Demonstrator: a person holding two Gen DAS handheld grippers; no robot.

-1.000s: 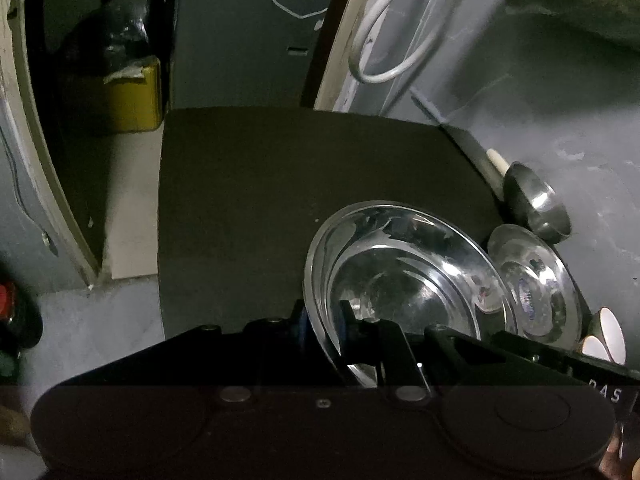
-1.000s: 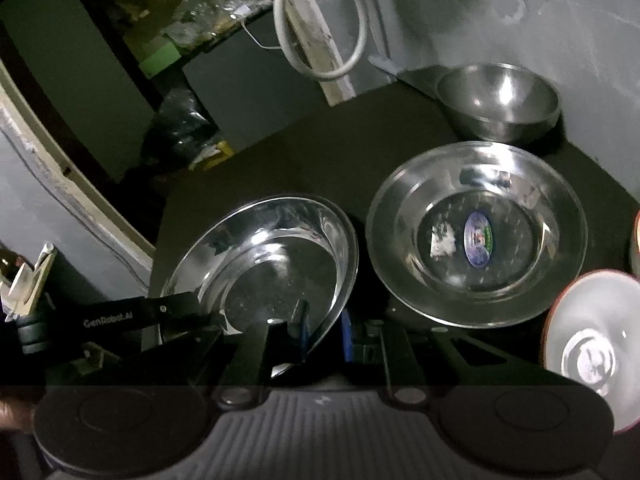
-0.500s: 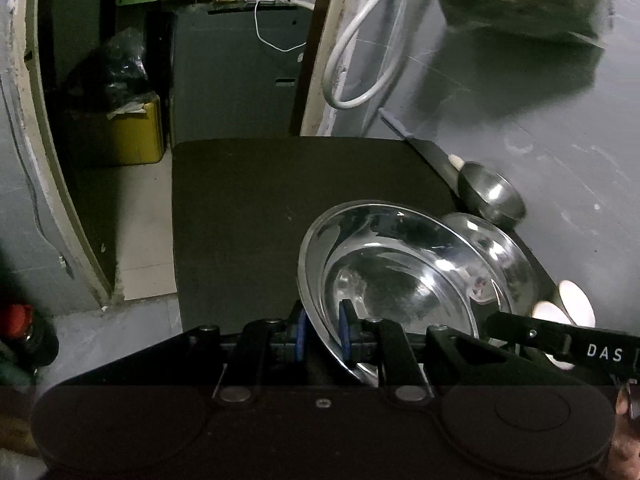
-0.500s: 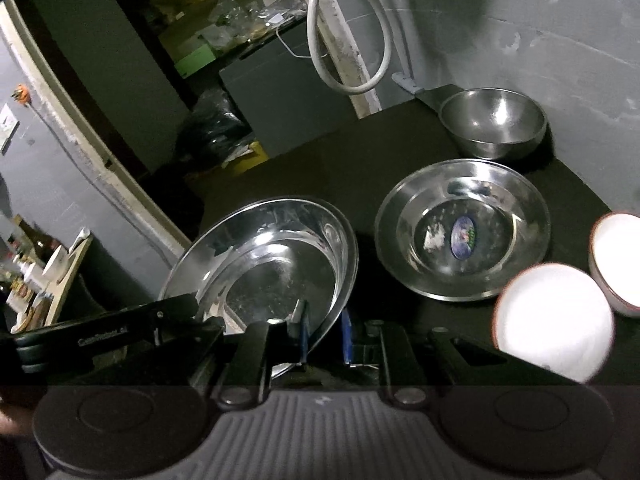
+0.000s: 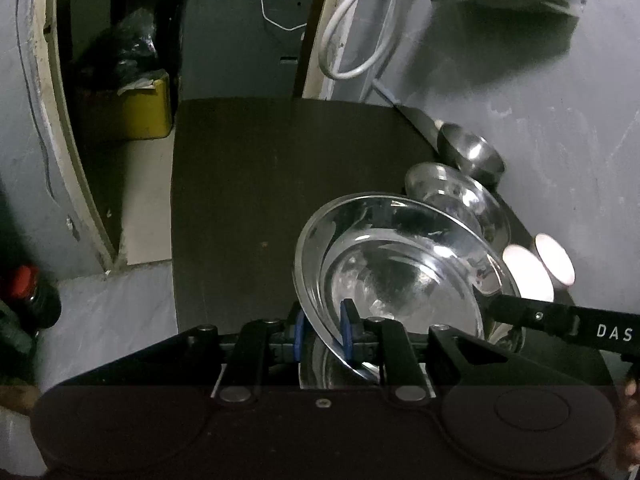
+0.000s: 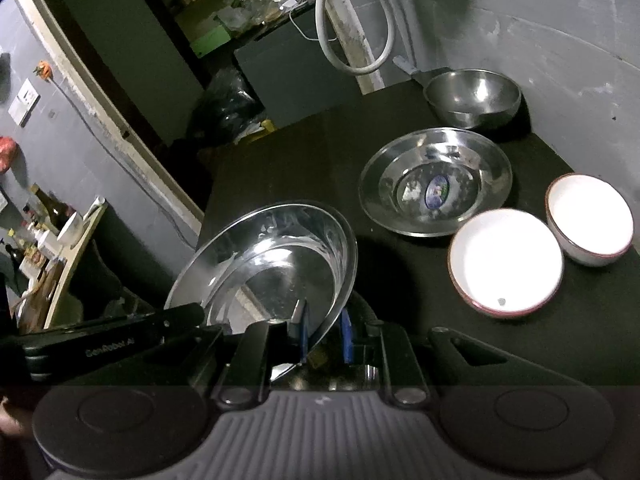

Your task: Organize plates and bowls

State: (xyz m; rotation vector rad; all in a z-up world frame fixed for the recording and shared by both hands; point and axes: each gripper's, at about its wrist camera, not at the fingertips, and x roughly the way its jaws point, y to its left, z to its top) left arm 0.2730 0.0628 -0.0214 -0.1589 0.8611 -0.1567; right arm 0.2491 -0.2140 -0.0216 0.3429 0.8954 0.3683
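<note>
Lifted higher than a second ago, the steel plate [image 6: 276,264] now hangs tilted above the black table [image 6: 304,148], and both views take in more of the room, with the two white bowls fully in sight where only their edges showed. Both tongs have it: the left gripper [image 5: 322,330] is closed on the near rim, one blue pad inside the dish and one outside, and the right gripper [image 6: 324,334] pinches the opposite rim the same way, so each is nearly shut, with only the thin metal between its pads. A second steel plate [image 6: 436,182] with a sticker at its centre lies flat on the table to the right, a steel bowl [image 6: 474,96] stands behind it near the wall, and the near white bowl [image 6: 506,260] and far white bowl [image 6: 590,220] sit side by side, just touching or nearly so, at the right. Nothing is stacked yet: every piece other than the lifted plate stands alone. I judge the task barely begun; the held plate probably belongs on its twin, and the bowls remain to be grouped or nested afterwards.
</note>
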